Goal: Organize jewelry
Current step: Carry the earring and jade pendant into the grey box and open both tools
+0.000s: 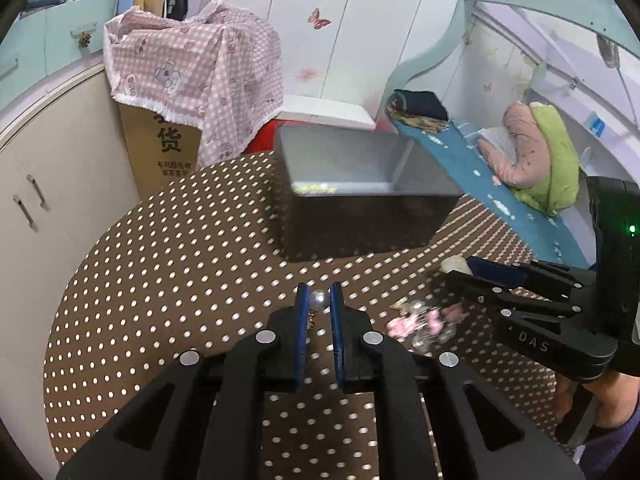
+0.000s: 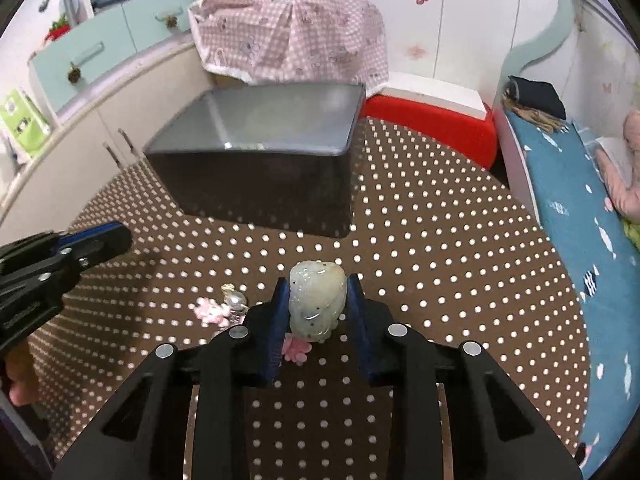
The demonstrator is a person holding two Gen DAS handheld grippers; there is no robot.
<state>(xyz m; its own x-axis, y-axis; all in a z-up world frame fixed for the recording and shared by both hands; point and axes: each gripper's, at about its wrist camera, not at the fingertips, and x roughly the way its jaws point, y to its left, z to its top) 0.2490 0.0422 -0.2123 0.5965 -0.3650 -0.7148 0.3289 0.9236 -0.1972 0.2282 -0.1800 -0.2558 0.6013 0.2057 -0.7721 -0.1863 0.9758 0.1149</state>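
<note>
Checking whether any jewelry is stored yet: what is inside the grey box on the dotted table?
The grey box shows a bare grey floor with one small glittery patch in the near left corner. The near wall hides the front strip of its floor in both views.

A small silvery pearl earring [image 1: 319,300] with a dangling gold hook is pinched above the dotted brown tablecloth [image 1: 160,280]. A pale green carved jade pendant [image 2: 317,302] stands upright, clamped at its sides. Pink flower pieces with clear beads [image 1: 424,322] lie on the cloth. An open dark grey box [image 2: 256,160] sits toward the tablecloth's far edge.
</note>
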